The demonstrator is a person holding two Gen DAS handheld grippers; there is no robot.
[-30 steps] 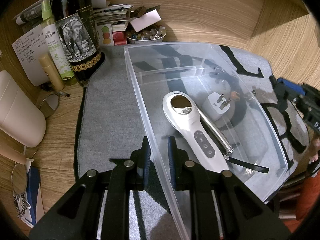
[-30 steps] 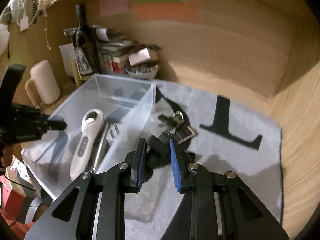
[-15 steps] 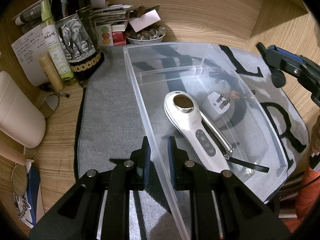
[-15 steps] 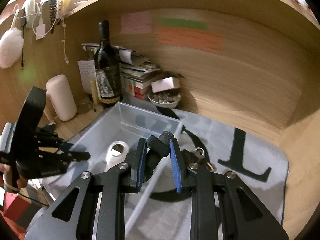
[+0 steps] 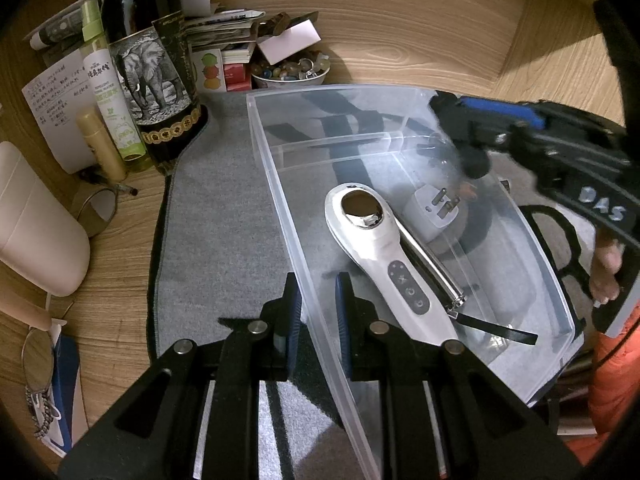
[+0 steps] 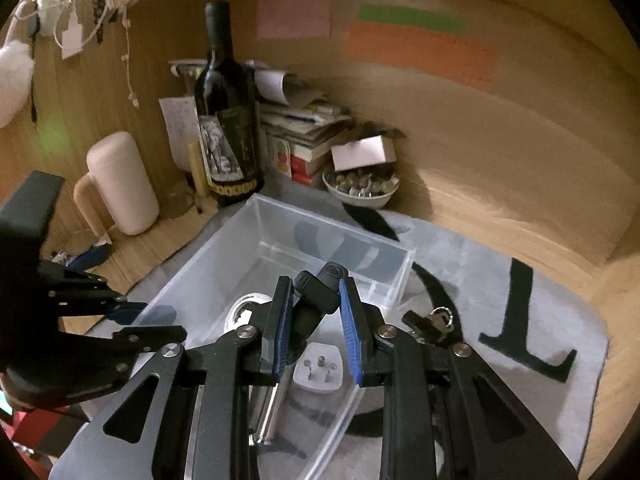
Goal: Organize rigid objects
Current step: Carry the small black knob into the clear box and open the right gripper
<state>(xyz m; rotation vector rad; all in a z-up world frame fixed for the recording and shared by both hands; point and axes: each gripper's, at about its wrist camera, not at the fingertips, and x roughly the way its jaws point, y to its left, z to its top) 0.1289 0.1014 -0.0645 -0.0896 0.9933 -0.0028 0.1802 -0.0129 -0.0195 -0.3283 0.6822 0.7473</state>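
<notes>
A clear plastic bin (image 5: 276, 184) stands on a grey mat. It holds a white handheld device (image 5: 384, 256), a white plug adapter (image 5: 434, 212) and a metal nail clipper (image 5: 432, 268). My left gripper (image 5: 316, 300) is shut on the bin's near wall. My right gripper (image 6: 316, 308) is shut on a black car key fob (image 6: 318, 288) and holds it above the bin (image 6: 280, 220), over the adapter (image 6: 318, 366). The right gripper also shows in the left wrist view (image 5: 472, 148), above the bin's far right side.
A wine bottle (image 5: 148, 64), spray bottle (image 5: 106, 80), papers and a bowl of stones (image 5: 290, 72) crowd the back left corner. A pink cylinder (image 5: 32, 224) stands at the left. Keys (image 6: 432, 322) lie on the mat right of the bin.
My right gripper has lifted the key fob off the mat and carried it left, over the bin. The left gripper has stayed clamped on the bin wall.
</notes>
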